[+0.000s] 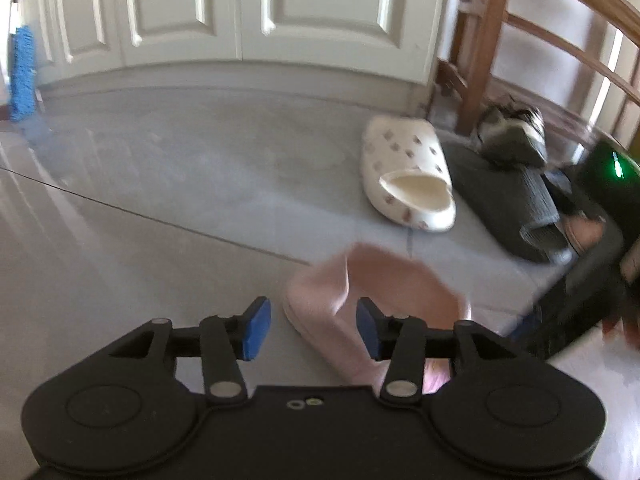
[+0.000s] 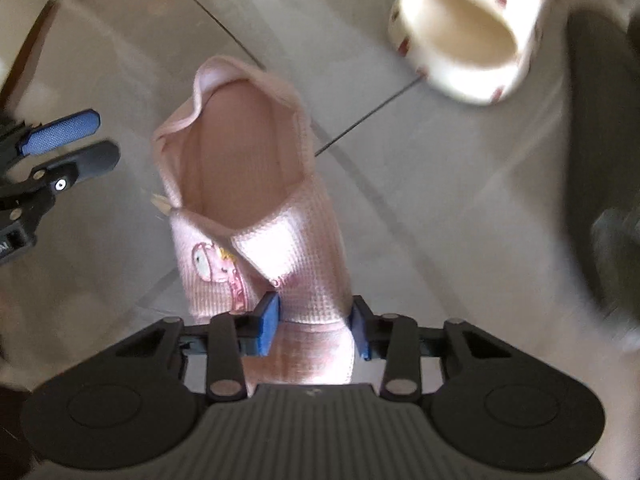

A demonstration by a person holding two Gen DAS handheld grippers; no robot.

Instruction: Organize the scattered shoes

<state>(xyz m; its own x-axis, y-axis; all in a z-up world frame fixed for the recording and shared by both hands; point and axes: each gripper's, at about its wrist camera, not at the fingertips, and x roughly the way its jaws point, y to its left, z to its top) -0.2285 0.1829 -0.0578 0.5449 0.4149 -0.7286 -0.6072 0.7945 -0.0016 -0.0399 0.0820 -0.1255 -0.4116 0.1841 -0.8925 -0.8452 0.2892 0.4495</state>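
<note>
A pink waffle-fabric slipper [image 2: 256, 184] with a cartoon patch lies on the grey tile floor. My right gripper [image 2: 314, 328] is shut on its toe end, a blue pad against each side. In the left wrist view the same pink slipper [image 1: 320, 308] lies just beyond and below my left gripper [image 1: 312, 328]. That gripper is open, and its blue pads stand clear of the fabric. The right wrist view shows the left gripper [image 2: 76, 146] at the far left, apart from the slipper. A white slipper [image 1: 404, 168] with small pink motifs lies further off, also in the right wrist view as the white slipper [image 2: 472, 36].
A dark grey slipper [image 1: 508, 200] and a dark shoe [image 1: 512, 136] lie beside the white one, under a wooden chair frame [image 1: 480, 60]. White panelled doors [image 1: 240, 12] close the far side. A blue mop head [image 1: 22, 72] leans at the far left. Grey floor tiles [image 1: 160, 184] stretch leftwards.
</note>
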